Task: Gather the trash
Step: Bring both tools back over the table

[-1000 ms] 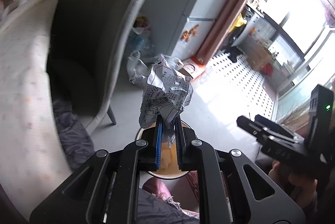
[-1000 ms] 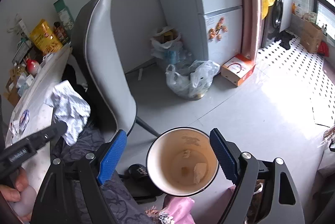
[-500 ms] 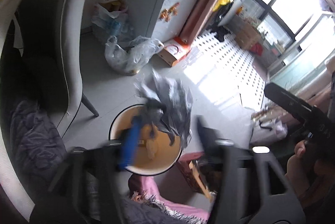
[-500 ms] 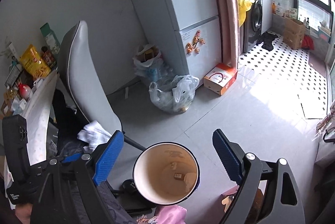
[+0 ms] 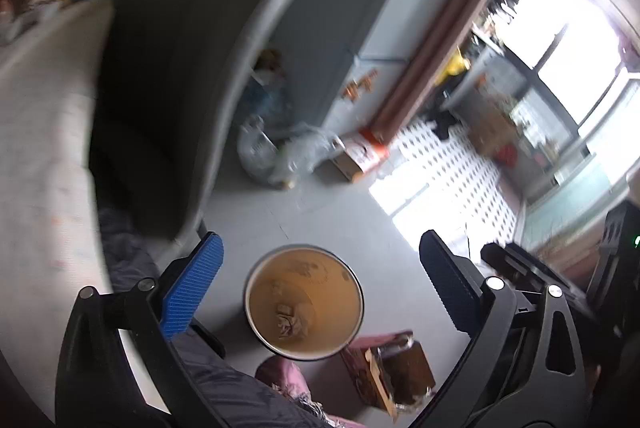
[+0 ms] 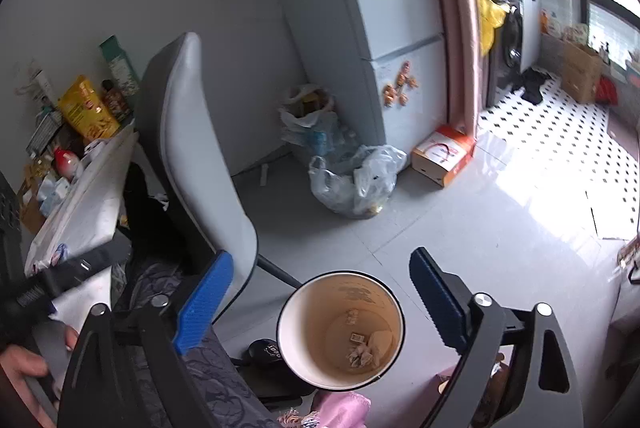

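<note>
A round trash bin [image 5: 304, 302] with a tan inside stands on the grey floor below me. A crumpled paper ball [image 5: 289, 321] lies at its bottom among small scraps. My left gripper [image 5: 320, 292] is open and empty above the bin. My right gripper [image 6: 320, 298] is also open and empty, above the same bin [image 6: 340, 328], where the crumpled paper [image 6: 360, 354] shows at the bottom. The right gripper's body shows at the right edge of the left wrist view.
A grey chair [image 6: 200, 156] stands left of the bin beside a white table [image 6: 80, 212] with packets and bottles. Plastic bags [image 6: 352, 184] and a small carton [image 6: 442, 154] sit by the fridge [image 6: 360, 28]. A brown box [image 5: 394, 368] and pink cloth [image 5: 280, 378] lie near the bin.
My left gripper opened and let go of the crumpled paper, which dropped into the bin. The left gripper then swung back toward the chair.
</note>
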Tool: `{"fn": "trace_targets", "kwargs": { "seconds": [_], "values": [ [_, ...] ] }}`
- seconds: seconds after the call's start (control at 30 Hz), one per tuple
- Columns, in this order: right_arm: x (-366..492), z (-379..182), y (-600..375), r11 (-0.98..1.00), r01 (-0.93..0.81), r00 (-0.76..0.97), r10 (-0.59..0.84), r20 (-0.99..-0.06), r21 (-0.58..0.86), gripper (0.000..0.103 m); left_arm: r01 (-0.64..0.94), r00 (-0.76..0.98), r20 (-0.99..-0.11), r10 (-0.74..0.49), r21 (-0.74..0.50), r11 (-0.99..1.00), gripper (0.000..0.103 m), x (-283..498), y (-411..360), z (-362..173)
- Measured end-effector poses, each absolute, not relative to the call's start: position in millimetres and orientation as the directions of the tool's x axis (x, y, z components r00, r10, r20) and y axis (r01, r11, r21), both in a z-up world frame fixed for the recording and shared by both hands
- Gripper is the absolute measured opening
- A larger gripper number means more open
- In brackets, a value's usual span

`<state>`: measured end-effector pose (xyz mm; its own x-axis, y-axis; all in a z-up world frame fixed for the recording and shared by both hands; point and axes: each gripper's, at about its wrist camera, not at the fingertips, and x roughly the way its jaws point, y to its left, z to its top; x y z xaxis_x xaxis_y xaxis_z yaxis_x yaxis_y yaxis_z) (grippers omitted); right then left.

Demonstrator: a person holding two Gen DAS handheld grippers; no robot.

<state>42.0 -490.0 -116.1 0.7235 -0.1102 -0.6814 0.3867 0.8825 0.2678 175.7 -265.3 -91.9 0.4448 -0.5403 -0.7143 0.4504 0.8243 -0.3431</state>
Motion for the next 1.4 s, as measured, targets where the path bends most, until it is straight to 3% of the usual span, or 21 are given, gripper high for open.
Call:
{"fn": "trace_targets", "kwargs": {
  "seconds": [0.13, 0.47, 1.1, 1.23, 1.4],
  "values": [
    [47.9, -104.8, -470.6, 0.902, 0.333, 0.745, -0.073, -0.664, 0.274, 0.095, 0.405, 0.487, -0.694, -0.530, -0.358, 0.841, 0.097, 177.7, -234.0, -73.1],
    [78.7, -84.5, -410.2, 0.938, 0.210, 0.774, 0.012, -0.633, 0.275, 0.095, 0.318, 0.654, -0.624, -0.429, -0.288, 0.903, 0.097, 168.4, -138.3, -34.8],
    [121.2, -54.8, -286.6, 0.957, -0.052, 0.776, 0.218, -0.591, 0.284, 0.095, 0.053, 0.785, -0.572, -0.239, -0.321, 0.946, 0.097, 158.7, 31.7, -9.3],
    [132.5, -52.9, -262.5, 0.952, -0.099, 0.755, 0.261, -0.601, 0.289, 0.088, 0.005, 0.804, -0.557, -0.208, -0.344, 0.939, 0.097, 157.9, 67.5, -1.7],
    [143.4, -47.4, -236.9, 0.947, -0.158, 0.739, 0.302, -0.602, 0.281, 0.085, -0.056, 0.797, -0.575, -0.187, -0.378, 0.924, 0.086, 162.4, 104.6, -2.6]
  ]
}}
